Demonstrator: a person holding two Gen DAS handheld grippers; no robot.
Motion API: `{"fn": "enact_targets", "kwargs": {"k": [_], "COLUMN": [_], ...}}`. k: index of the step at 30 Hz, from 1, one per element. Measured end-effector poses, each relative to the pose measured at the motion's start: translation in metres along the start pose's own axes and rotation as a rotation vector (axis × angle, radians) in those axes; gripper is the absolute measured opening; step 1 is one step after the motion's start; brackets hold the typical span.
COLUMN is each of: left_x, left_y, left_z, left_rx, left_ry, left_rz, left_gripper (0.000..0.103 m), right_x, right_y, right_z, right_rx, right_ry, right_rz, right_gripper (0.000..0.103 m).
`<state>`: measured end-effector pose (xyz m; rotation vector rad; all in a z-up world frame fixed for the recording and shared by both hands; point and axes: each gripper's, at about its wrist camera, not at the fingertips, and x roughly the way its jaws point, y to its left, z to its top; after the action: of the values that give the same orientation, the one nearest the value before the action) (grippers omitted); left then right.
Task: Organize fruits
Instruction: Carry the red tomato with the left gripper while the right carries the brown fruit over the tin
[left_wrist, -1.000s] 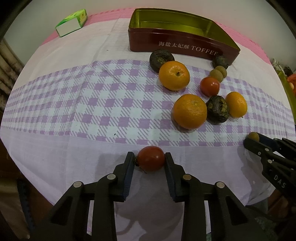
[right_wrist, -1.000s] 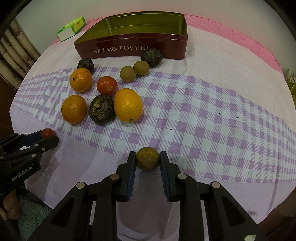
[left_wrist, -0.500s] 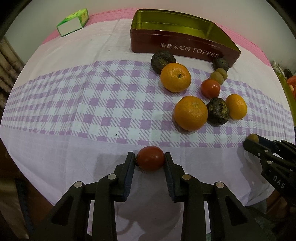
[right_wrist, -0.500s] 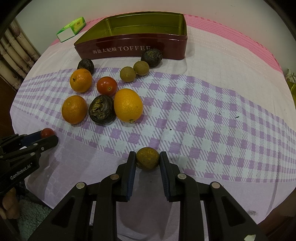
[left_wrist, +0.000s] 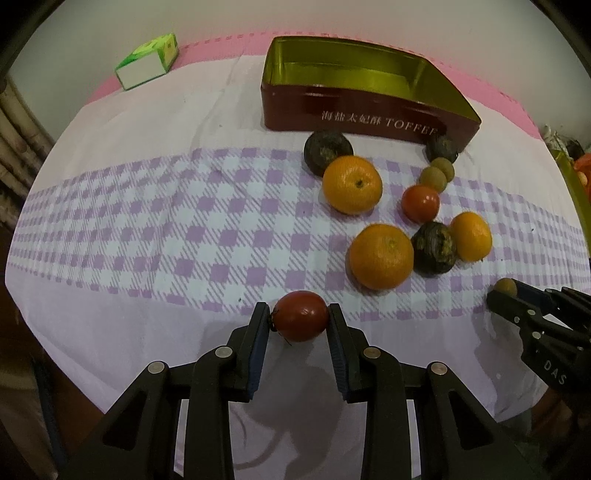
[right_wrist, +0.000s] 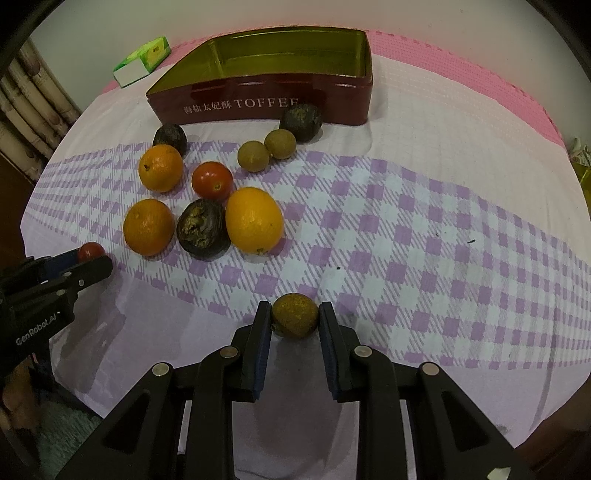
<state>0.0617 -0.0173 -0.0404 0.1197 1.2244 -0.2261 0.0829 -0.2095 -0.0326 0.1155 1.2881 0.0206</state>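
Note:
My left gripper (left_wrist: 298, 320) is shut on a red tomato (left_wrist: 301, 320), held above the near part of the checked tablecloth. My right gripper (right_wrist: 294, 316) is shut on a small brown-green round fruit (right_wrist: 294, 315). Each gripper shows in the other's view: the right one (left_wrist: 496, 291) at the right edge, the left one (right_wrist: 94, 258) at the left edge. Loose on the cloth lie three oranges (right_wrist: 253, 220), another tomato (right_wrist: 212, 180), dark wrinkled fruits (right_wrist: 201, 229) and two small brown-green fruits (right_wrist: 253, 156). Behind them stands an open red toffee tin (right_wrist: 266, 101), with nothing inside it.
A green and white carton (right_wrist: 142, 61) lies at the far left corner on a pink mat (right_wrist: 461, 62). The tablecloth (right_wrist: 424, 229) stretches bare to the right of the fruit. A curtain (right_wrist: 26, 99) hangs at the left.
The left wrist view has shifted slightly, the tin and fruits drifting a little down and right. Both grips hold as before.

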Motion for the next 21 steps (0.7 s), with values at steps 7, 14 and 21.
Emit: {"fn": "enact_targets", "kwargs": {"k": [7, 14, 21], "left_x": [-0.009, -0.023, -0.034], "left_y": [0.0, 0.007, 0.015], "left_z": [0.028, 0.07, 0.122], "left_rx": [0.002, -0.002, -0.01], "left_ry": [-0.047, -0.117, -0.197], "left_rz": [-0.006, 0.004, 0.002], "left_gripper": [0.032, 0.032, 0.032], "right_x": [-0.006, -0.024, -0.036], "right_y": [-0.002, -0.013, -0.014], "right_z": [0.015, 0.049, 0.093], "right_rx": [-0.007, -0.012, -0.036], "right_ry": [-0.028, -0.118, -0.198], "right_rz": [-0.003, 0.015, 0.008], "right_gripper": [0.024, 0.024, 0.024]}}
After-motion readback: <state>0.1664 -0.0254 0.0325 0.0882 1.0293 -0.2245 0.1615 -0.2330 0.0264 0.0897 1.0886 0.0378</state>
